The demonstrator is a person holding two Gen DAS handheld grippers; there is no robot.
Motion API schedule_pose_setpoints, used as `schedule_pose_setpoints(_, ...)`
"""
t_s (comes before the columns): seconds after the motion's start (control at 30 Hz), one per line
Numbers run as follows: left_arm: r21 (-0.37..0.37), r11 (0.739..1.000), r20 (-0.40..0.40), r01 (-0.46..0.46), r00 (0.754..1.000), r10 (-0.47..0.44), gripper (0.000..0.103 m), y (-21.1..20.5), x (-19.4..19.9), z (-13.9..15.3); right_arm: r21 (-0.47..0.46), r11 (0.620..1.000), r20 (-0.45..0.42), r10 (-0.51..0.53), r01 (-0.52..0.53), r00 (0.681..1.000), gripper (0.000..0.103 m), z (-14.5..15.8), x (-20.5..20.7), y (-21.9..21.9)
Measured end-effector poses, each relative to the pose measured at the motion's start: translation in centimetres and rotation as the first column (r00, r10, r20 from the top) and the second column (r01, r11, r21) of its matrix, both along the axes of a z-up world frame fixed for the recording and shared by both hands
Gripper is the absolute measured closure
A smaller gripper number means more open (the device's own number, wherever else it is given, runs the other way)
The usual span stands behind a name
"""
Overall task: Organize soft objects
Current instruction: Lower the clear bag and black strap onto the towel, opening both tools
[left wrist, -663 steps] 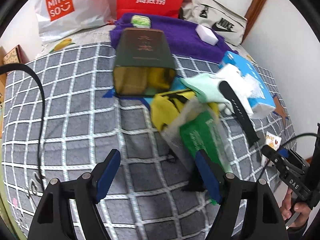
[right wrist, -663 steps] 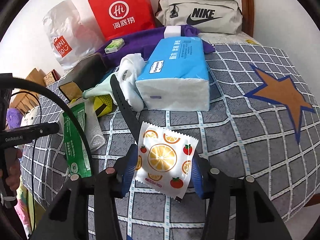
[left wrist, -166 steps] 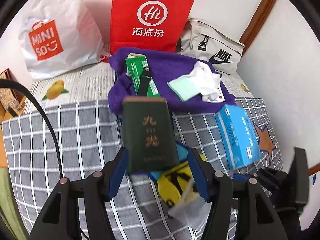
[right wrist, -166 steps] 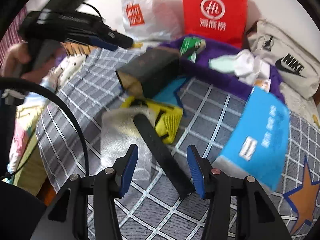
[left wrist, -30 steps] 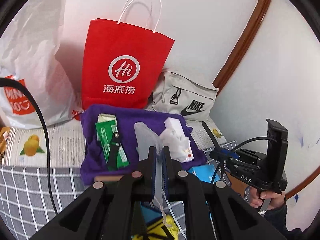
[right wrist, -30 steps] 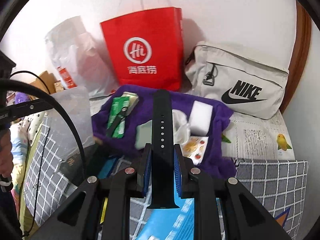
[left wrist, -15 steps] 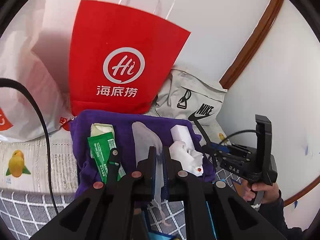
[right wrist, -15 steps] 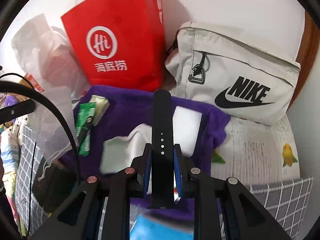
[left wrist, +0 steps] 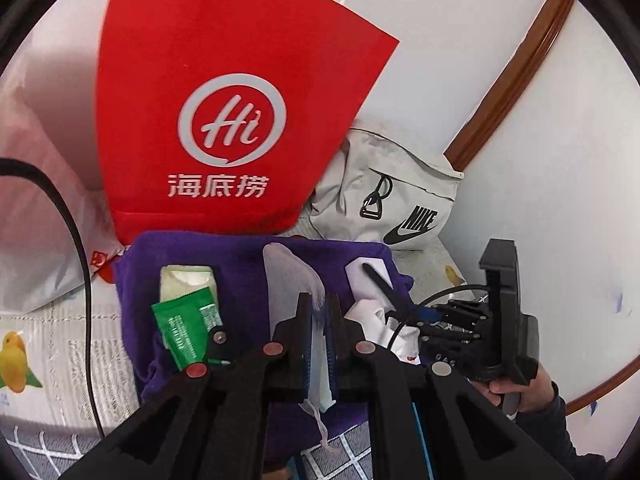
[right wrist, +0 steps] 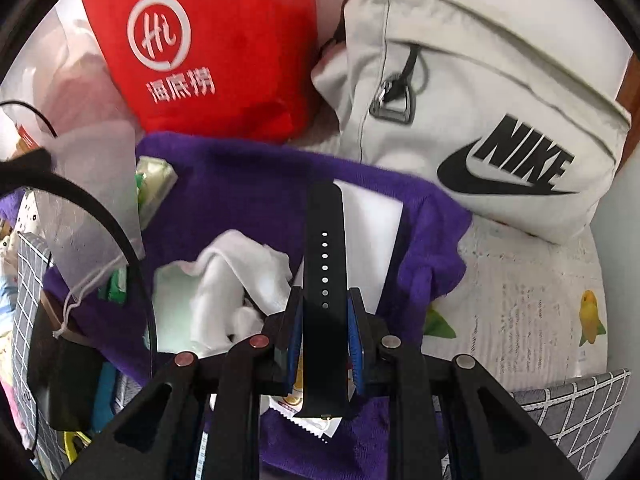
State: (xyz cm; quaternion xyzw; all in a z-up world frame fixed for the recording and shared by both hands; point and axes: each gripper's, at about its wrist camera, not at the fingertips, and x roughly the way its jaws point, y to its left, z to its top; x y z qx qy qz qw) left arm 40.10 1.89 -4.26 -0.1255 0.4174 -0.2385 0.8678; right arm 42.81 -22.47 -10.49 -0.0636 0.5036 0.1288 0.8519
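Observation:
A purple towel (left wrist: 244, 264) lies below the red bag and also shows in the right wrist view (right wrist: 248, 184). My left gripper (left wrist: 319, 312) is shut on a sheer white drawstring pouch (left wrist: 294, 276), held above the towel's middle; the pouch (right wrist: 96, 200) hangs at left in the right wrist view. My right gripper (right wrist: 324, 312) is shut on a black watch strap (right wrist: 324, 248), held over a white sponge block (right wrist: 372, 220) on the towel. On the towel lie a green packet (left wrist: 186, 328), a pale tissue pack (left wrist: 186, 280) and a crumpled white cloth (right wrist: 236, 276).
A red Hi paper bag (left wrist: 228, 120) and a beige Nike bag (right wrist: 480, 120) stand behind the towel against the wall. A white plastic bag (left wrist: 36, 240) is at left. A fruit-print wrapper (right wrist: 304, 420) lies under the right gripper. The grey checked bedcover (right wrist: 580, 400) lies in front.
Both grippers have moved forward and lower toward the purple towel, still holding the pouch and the strap. The strap's tip now lies over the white sponge block.

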Motion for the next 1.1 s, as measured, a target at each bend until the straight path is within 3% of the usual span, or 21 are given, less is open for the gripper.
schedule_pose_setpoints(0.6,0.041,0.998,-0.032,0.045,0.999,-0.044,0.096,-2.6,2.3,-2.2,0.012,1.000,-0.020,0.020,-0.020,1.000,0.082,-0.8,0.6,-0.1)
schedule_pose_setpoints(0.83,0.061,0.998,-0.053,0.032,0.998,-0.028,0.096,-2.1,2.9,-3.3,0.006,1.000,-0.016,0.018,-0.018,1.000,0.075,-0.4,0.1,-0.5)
schedule_pose_setpoints(0.9,0.091,0.996,-0.056,0.015,0.998,-0.009,0.096,-1.7,2.9,-3.8,-0.002,1.000,-0.005,0.005,-0.005,1.000,0.071,-0.2,-0.1,-0.8)
schedule_pose_setpoints(1.1,0.193,0.980,-0.081,-0.052,0.994,0.069,0.096,0.3,2.9,-5.1,-0.005,0.999,0.025,-0.039,0.039,0.999,0.070,0.6,-0.8,-1.8)
